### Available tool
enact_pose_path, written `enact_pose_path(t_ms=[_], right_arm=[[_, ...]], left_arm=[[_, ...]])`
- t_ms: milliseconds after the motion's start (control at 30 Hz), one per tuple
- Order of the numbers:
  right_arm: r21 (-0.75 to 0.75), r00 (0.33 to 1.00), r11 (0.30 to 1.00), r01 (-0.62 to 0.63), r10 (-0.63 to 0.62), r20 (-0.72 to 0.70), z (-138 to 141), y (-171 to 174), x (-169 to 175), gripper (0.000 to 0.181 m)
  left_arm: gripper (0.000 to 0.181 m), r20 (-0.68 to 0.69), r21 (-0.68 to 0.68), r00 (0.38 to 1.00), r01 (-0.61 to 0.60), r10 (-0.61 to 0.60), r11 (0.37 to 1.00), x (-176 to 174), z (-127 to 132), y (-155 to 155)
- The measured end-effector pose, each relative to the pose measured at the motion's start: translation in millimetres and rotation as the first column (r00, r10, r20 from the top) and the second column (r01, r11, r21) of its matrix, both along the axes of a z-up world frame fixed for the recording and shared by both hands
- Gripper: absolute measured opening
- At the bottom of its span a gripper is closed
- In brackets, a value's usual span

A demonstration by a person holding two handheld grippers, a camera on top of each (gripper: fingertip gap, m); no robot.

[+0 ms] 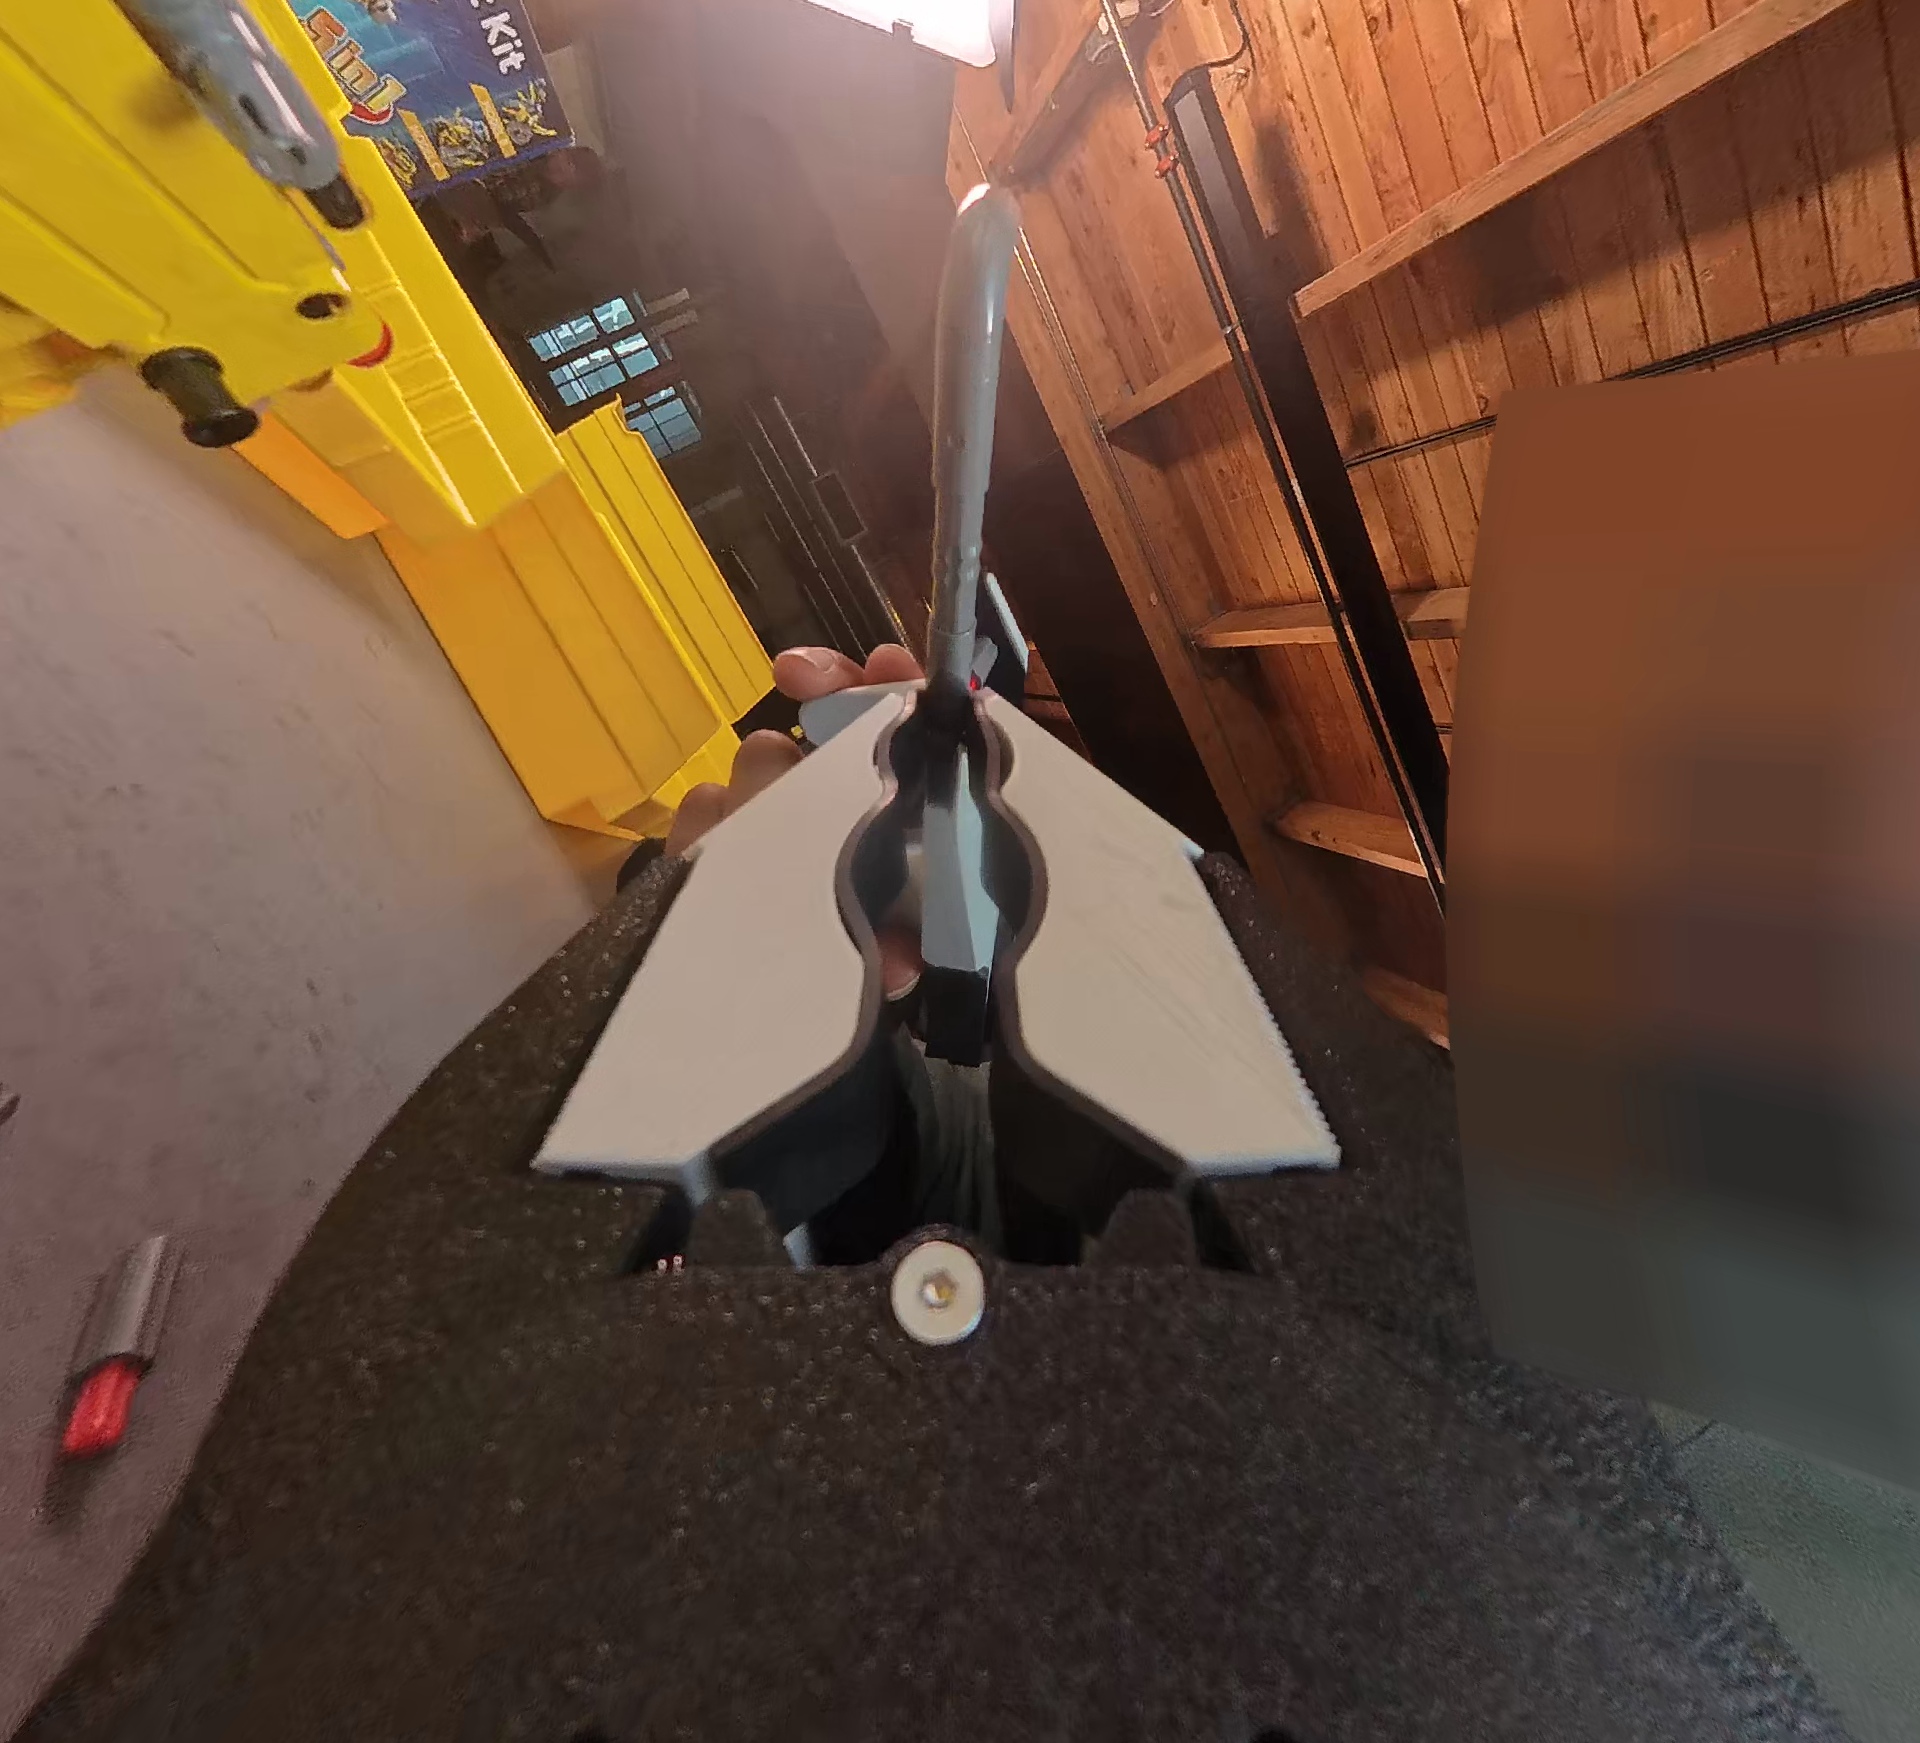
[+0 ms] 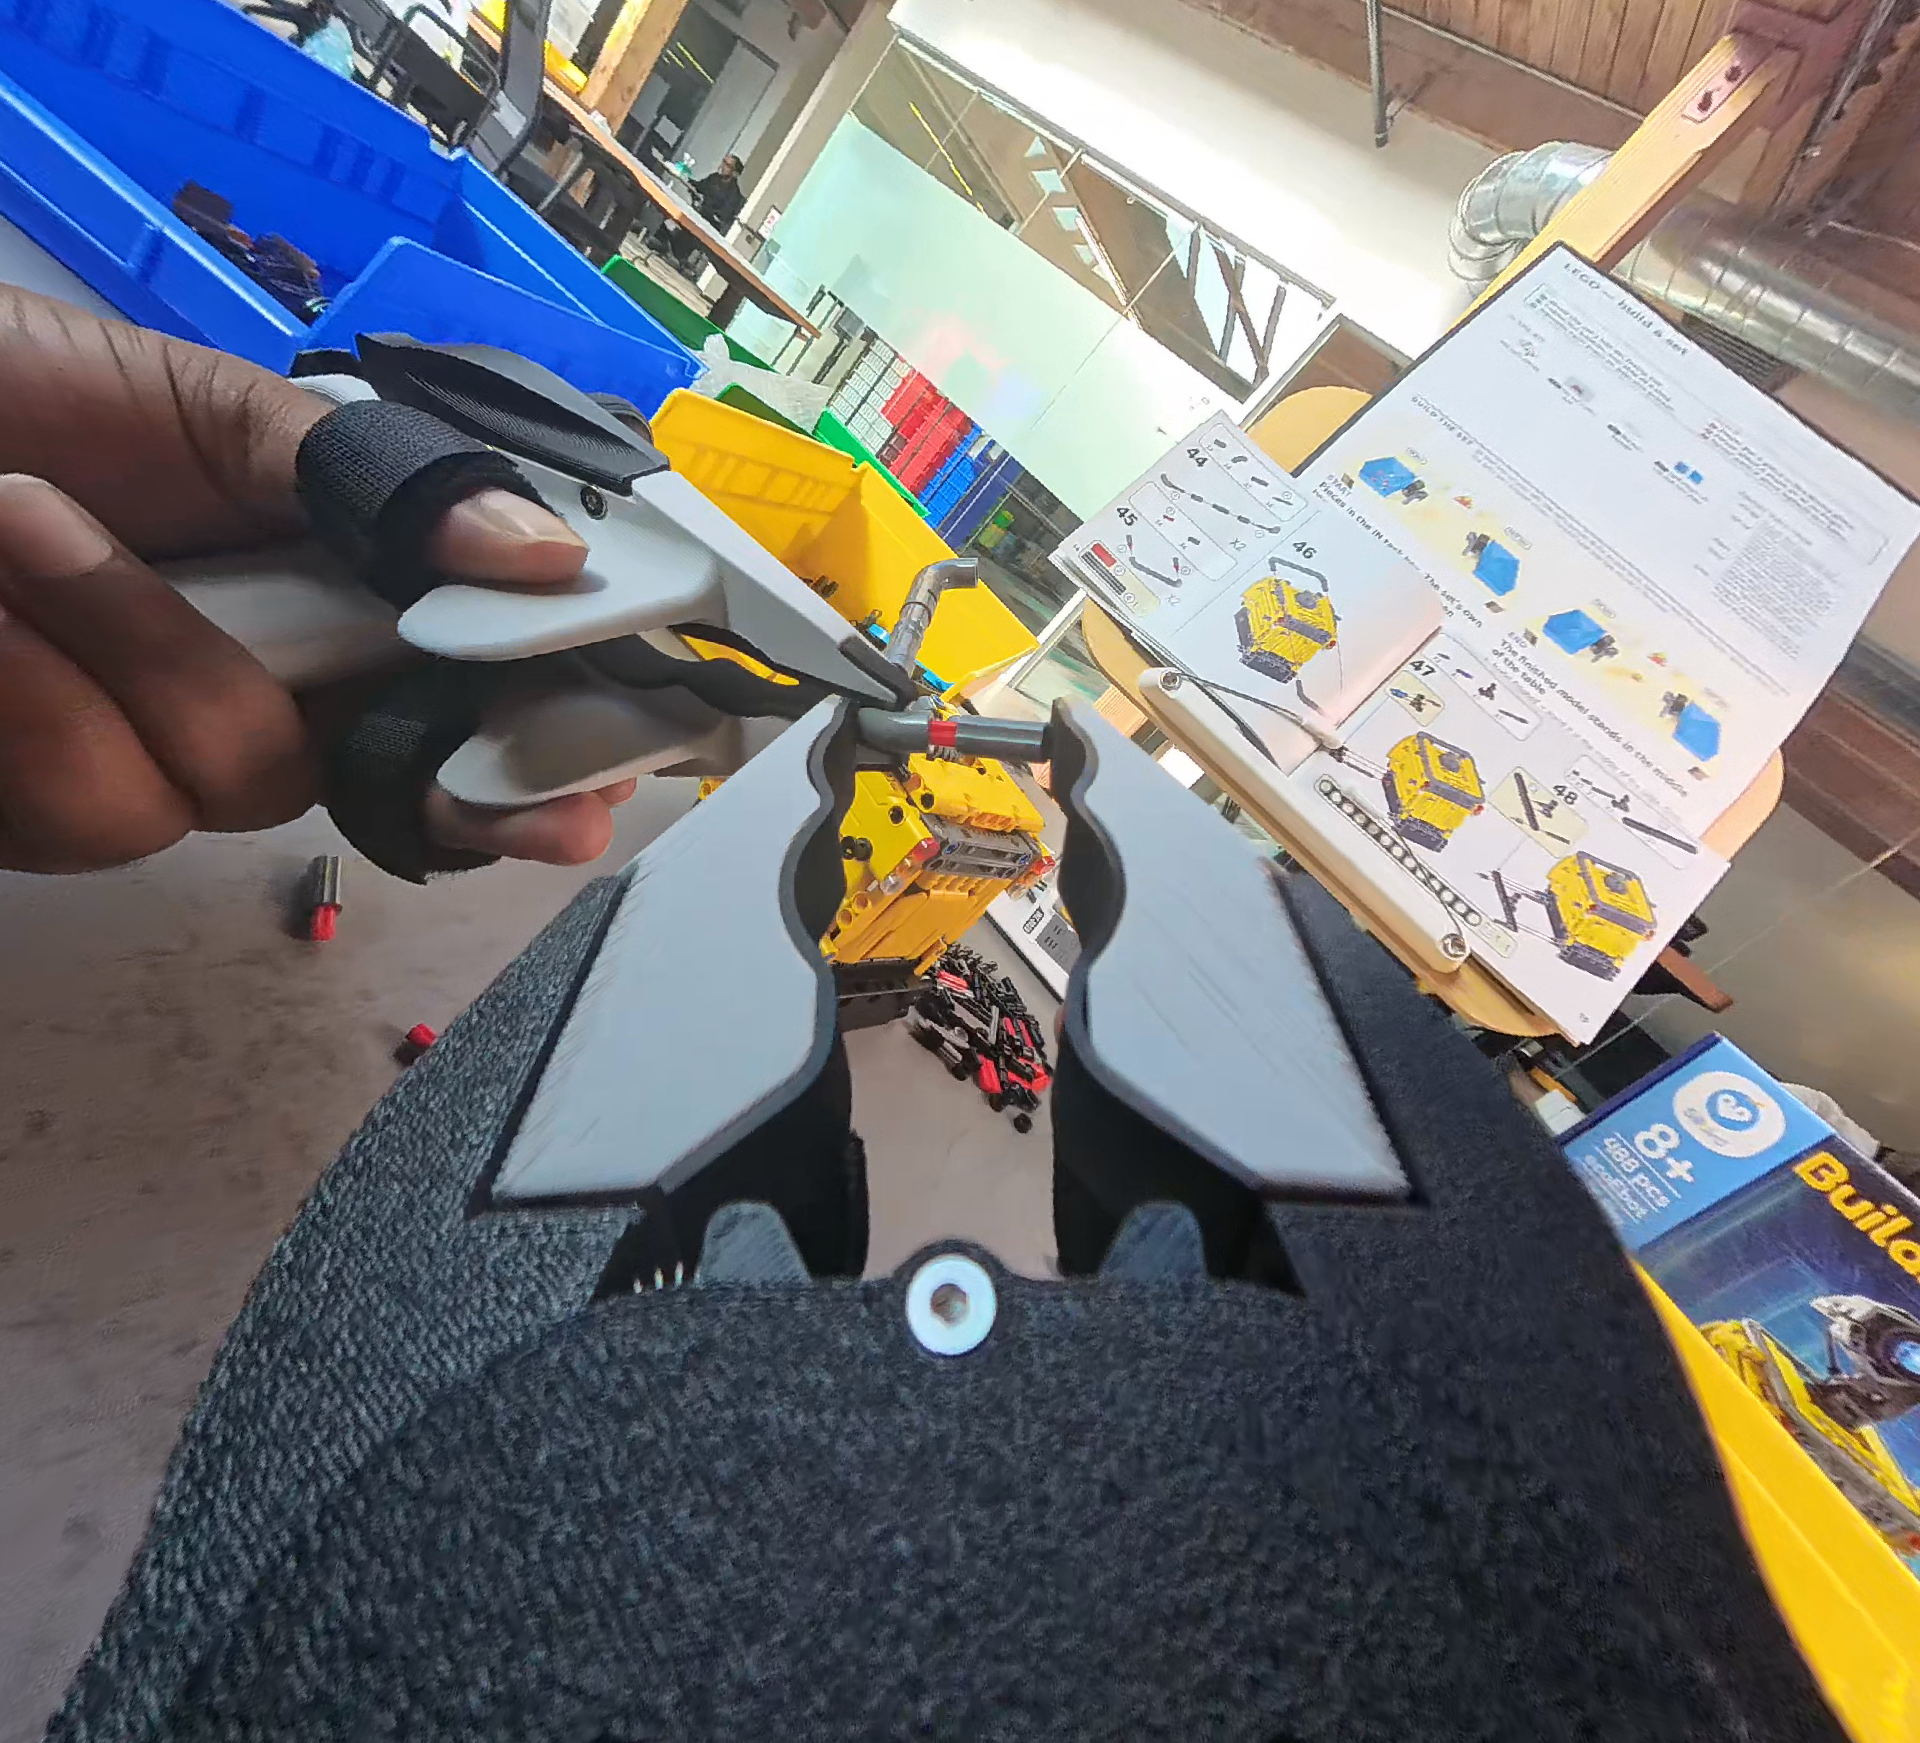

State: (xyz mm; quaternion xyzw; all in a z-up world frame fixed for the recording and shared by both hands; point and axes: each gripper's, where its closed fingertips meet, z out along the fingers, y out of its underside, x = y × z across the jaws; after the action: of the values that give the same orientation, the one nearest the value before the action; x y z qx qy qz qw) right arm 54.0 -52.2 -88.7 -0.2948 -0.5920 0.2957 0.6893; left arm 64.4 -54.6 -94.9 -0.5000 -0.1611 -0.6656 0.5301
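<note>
1. Bench [image 2: 156, 1122]: the yellow brick model [image 2: 935, 872] stands behind the right tongs, loose pins [image 2: 987, 1039] beside it.
2. Left tongs [image 1: 940, 706] are clamped on a bent grey beam [image 1: 961, 467].
3. Right tongs [image 2: 951, 737] are parted, their tips bracketing a grey-and-red pin [image 2: 961, 735] at the beam's end.

The left tongs [image 1: 940, 717] and right tongs [image 2: 951, 727] are pale grey with black inner edges, on speckled charcoal bodies. Between them sits a grey rod [image 2: 956, 735] with a red band (its long bent end [image 1: 961, 446] is plain grey). The block model [image 2: 935, 846] is yellow, the bins [image 2: 208, 135] blue, the counter [image 2: 156, 1070] dull grey-beige.
</note>
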Motion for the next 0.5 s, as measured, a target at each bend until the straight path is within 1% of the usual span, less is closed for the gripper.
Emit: enact_pose_path(t_ms=[133,400,500], right_arm=[[-0.069,0.998,0.996,-0.052,0.054,0.032,-4.3,-1.2,-0.7,0.035],[-0.02,1.0,1.0,-0.003,0.004,0.014,-5.6,-1.8,-0.5,0.033],[-0.008,1.0,1.0,0.0,0.0,0.009,-4.9,-2.5,-0.4,0.033]], left_arm=[[0.005,-0.003,-0.006,1.0,0.017,-0.017,1.0,2.4,-1.8,-0.9],[0.005,0.052,-0.018,0.999,0.002,-0.001,1.0,1.7,-3.3,-1.4],[0.005,0.049,-0.018,0.999,-0.011,0.012,1.0,1.7,-2.9,-2.0]])
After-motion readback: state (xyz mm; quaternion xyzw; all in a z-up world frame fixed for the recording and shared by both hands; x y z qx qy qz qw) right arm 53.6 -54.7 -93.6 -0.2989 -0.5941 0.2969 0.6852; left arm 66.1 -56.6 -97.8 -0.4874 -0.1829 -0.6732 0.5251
